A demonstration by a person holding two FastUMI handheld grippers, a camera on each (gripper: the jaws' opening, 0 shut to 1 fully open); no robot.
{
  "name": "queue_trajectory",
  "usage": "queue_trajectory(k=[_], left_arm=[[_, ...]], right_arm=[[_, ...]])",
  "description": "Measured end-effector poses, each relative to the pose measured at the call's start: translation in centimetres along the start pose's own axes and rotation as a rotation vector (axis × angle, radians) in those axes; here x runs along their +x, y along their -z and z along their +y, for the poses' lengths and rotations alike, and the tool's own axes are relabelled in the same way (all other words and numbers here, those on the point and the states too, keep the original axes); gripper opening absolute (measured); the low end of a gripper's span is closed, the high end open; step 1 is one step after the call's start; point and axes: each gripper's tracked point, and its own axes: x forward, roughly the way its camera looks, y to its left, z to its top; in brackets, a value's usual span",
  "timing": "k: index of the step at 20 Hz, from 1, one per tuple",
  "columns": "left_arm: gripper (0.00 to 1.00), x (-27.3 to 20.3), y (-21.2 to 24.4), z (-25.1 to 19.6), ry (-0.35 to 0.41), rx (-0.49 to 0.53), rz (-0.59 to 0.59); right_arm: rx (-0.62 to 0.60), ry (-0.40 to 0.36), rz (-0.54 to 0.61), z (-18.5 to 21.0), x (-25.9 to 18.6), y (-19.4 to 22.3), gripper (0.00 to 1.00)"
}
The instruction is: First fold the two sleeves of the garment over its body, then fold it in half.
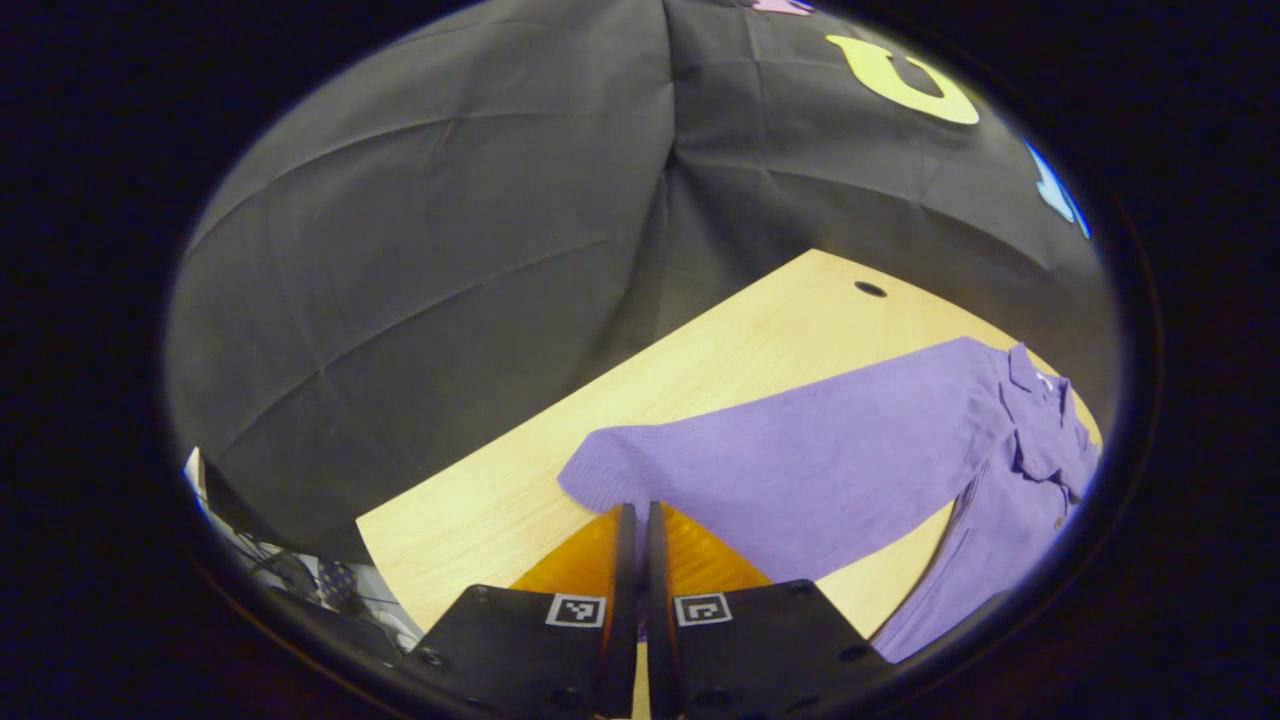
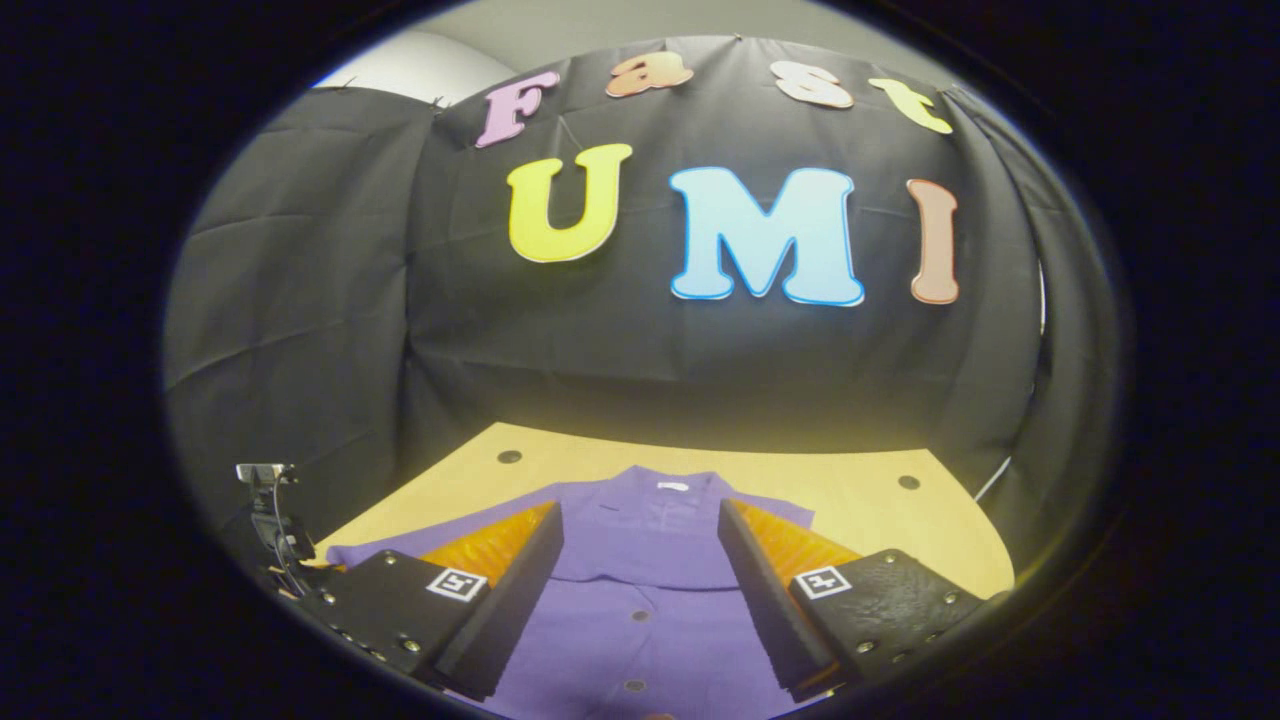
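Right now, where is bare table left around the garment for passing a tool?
Bare table runs between the sleeve and the booth wall, out to the corner by the cuff. In the right gripper view, a strip lies behind the collar, wider toward the right edge. The garment's front covers the middle.

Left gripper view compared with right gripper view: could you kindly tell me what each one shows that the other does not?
Left gripper view: a long sleeve laid out across the table, its cuff by the closed left gripper. Right gripper view: the collar and buttons, framed by the open right gripper. Both: the purple garment, the wooden table, the black cloth wall.
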Motion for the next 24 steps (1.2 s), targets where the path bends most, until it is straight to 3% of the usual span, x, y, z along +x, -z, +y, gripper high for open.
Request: queue_trajectory(k=[1, 5, 8, 14, 21, 24], left_arm=[[0.06, -0.1, 0.0, -0.3, 0.004, -0.014, 0.011], [0.06, -1.1, -2.9, -2.3, 0.019, -0.069, -0.031], [0.06, -3.0, -6.1, -6.2, 0.072, -0.052, -0.095], [0.07, -7.7, -10.1, -18.3, 0.249, 0.079, -0.214], [0.06, -13.0, -8.8, -32.3, 0.433, 0.207, -0.25], [0.06, -15.5, -7.9, -36.1, 0.499, 0.26, -0.278]], right_arm=[[0.003, 0.014, -0.003, -0.7, -0.1, -0.1, 0.96], [0.013, 0.066, -0.008, -3.9, -0.9, 0.0, 0.96], [0.024, 0.099, -0.006, -6.2, -1.4, 0.4, 0.96], [0.047, 0.162, -0.001, -10.7, -3.0, 1.8, 0.96], [0.081, 0.238, 0.012, -16.8, -5.3, 3.8, 0.96], [0.046, 0.271, 0.006, -19.4, -5.8, 4.4, 0.96]])
